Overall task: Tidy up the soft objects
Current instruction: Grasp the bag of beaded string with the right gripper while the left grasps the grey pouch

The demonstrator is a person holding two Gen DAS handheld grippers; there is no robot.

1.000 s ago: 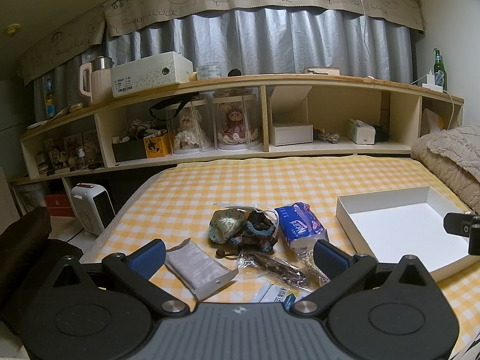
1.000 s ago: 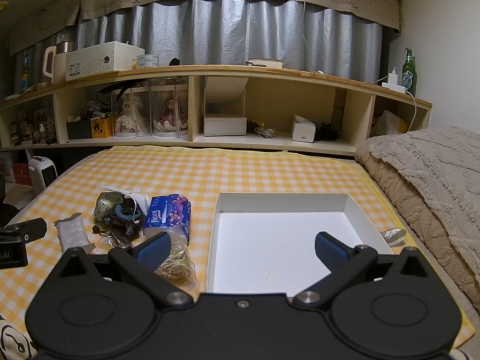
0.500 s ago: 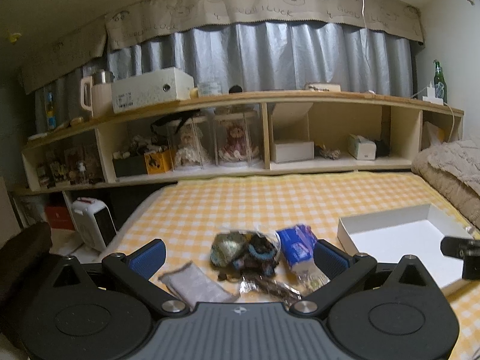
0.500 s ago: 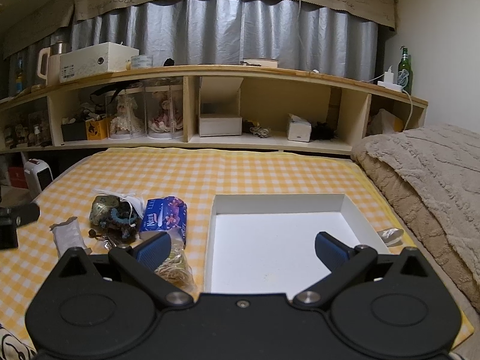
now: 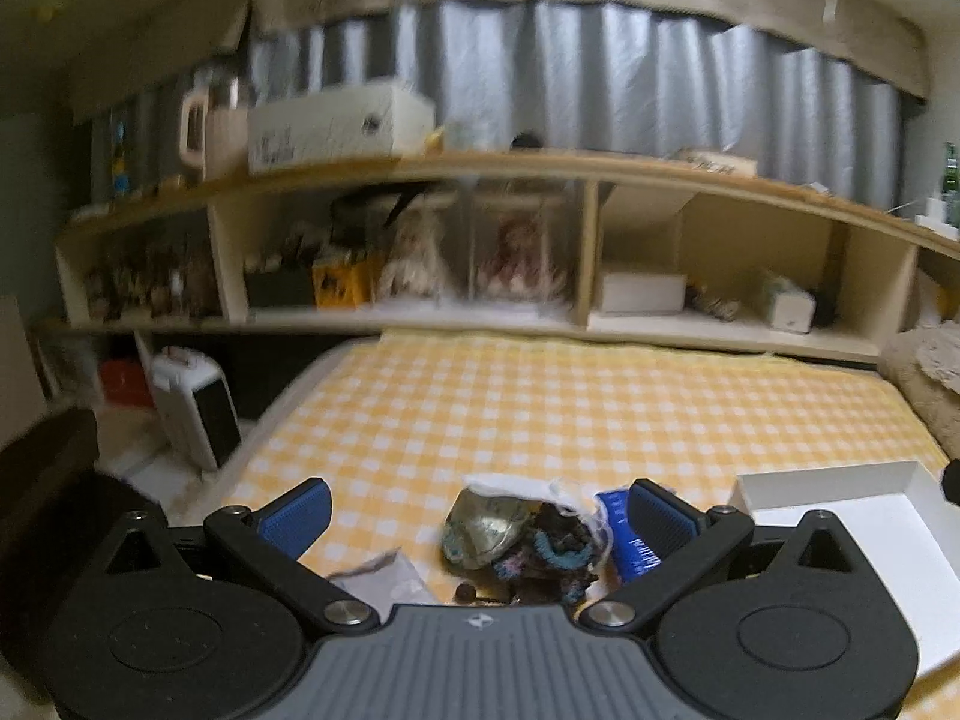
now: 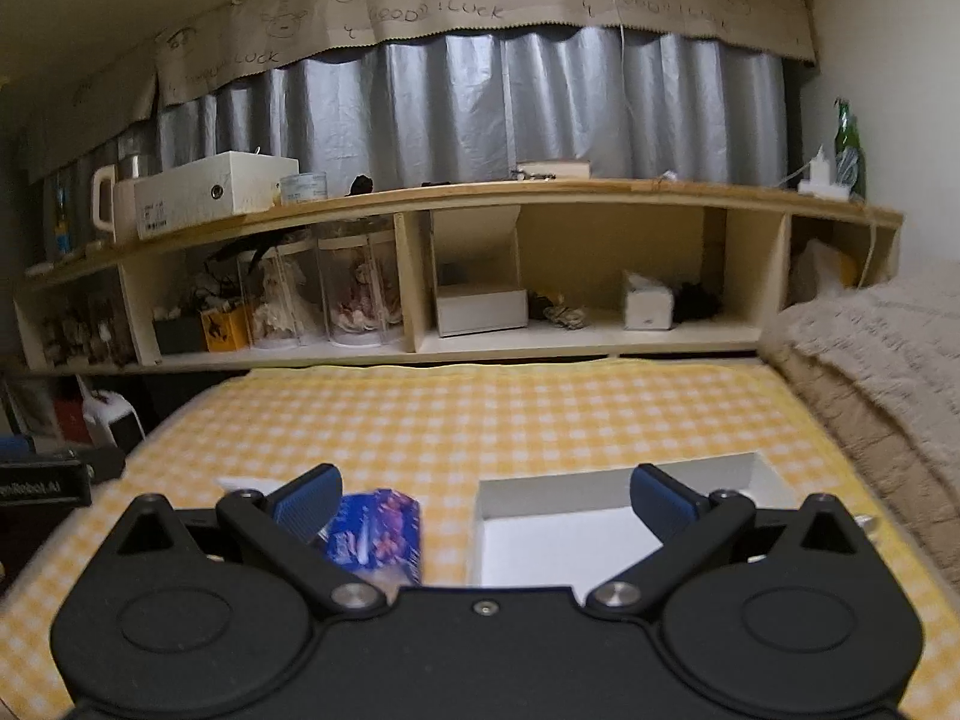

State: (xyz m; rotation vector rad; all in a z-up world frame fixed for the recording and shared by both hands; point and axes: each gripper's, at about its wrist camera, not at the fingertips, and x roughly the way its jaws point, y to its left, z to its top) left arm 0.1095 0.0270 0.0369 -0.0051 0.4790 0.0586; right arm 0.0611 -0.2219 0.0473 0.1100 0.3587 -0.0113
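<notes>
Both jaws stand apart and empty, the left gripper (image 5: 474, 507) over the pile (image 5: 519, 546) on the bed, tray (image 6: 606, 516) beside it bare: nothing seems sorted yet, so next comes lowering onto one soft item.

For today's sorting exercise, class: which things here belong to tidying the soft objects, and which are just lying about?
Part of the job:
- bag of hair ties
- blue tissue pack
- grey packet
- white tray
- left tool, open
- right tool, open

Just lying about:
- doll jars
- green bottle
- small heater
- beige blanket
</notes>
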